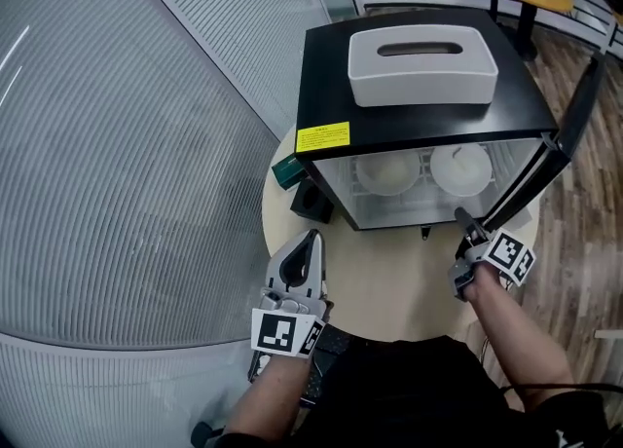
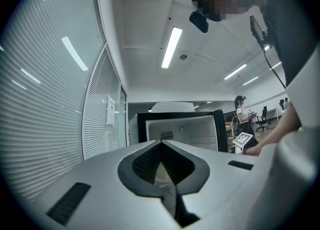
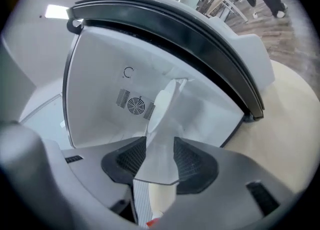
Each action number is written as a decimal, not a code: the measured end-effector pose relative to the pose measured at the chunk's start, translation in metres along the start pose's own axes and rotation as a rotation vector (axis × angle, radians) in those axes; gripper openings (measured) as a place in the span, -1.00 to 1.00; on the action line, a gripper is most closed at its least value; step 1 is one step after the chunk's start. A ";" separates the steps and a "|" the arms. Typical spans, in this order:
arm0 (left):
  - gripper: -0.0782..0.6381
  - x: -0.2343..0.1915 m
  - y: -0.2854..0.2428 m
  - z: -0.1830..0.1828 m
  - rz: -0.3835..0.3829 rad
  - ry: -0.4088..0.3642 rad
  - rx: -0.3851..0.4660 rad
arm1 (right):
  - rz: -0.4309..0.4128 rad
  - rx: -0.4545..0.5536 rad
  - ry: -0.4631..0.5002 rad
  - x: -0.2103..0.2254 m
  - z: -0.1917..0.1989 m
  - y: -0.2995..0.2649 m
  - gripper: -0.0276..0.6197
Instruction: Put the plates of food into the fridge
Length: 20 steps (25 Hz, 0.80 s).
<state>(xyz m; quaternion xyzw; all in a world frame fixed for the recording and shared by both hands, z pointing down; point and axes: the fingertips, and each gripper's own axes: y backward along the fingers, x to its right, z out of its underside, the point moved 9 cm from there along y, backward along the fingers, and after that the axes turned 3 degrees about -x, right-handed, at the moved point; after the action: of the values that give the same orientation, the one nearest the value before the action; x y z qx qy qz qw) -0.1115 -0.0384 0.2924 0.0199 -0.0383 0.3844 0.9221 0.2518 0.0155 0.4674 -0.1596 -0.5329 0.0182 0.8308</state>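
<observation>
A black mini fridge (image 1: 331, 66) stands on a round table (image 1: 389, 280) with its door (image 1: 574, 115) swung open to the right. Two white plates of food (image 1: 387, 173) (image 1: 461, 168) sit side by side inside it. My right gripper (image 1: 465, 220) is at the door's lower corner. In the right gripper view its jaws (image 3: 161, 159) stand apart, with a thin pale edge of the door (image 3: 162, 124) between them, in front of the fridge's white interior (image 3: 100, 84). My left gripper (image 1: 310, 242) hangs shut and empty over the table's front left, pointing at the fridge (image 2: 185, 129).
A white tissue box (image 1: 423, 66) lies on the fridge top. A green box (image 1: 288, 171) and a black holder (image 1: 311, 203) stand at the fridge's left front corner. A ribbed glass wall (image 1: 117, 144) runs along the left. A person (image 2: 241, 114) stands far back.
</observation>
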 end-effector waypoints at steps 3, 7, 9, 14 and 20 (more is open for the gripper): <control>-0.77 -0.015 0.017 0.000 0.000 -0.021 -0.017 | 0.002 -0.025 -0.004 -0.010 0.028 0.001 -0.43; -0.77 -0.042 0.041 0.004 -0.020 -0.023 -0.017 | -0.008 -0.071 0.022 -0.023 0.069 -0.010 -0.43; -0.77 -0.058 0.056 0.006 -0.042 -0.013 -0.008 | -0.014 -0.097 0.031 -0.031 0.091 -0.020 -0.43; -0.77 -0.096 0.092 0.019 -0.099 0.010 -0.006 | -0.033 -0.178 0.054 -0.047 0.144 -0.043 -0.43; -0.77 -0.130 0.130 0.030 -0.164 0.017 -0.014 | -0.043 -0.306 0.083 -0.058 0.208 -0.062 -0.43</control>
<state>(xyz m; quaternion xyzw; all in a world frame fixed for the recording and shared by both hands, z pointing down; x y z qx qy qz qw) -0.2967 -0.0404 0.3120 0.0131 -0.0314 0.3073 0.9510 0.0324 -0.0034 0.5131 -0.2735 -0.4979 -0.0877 0.8183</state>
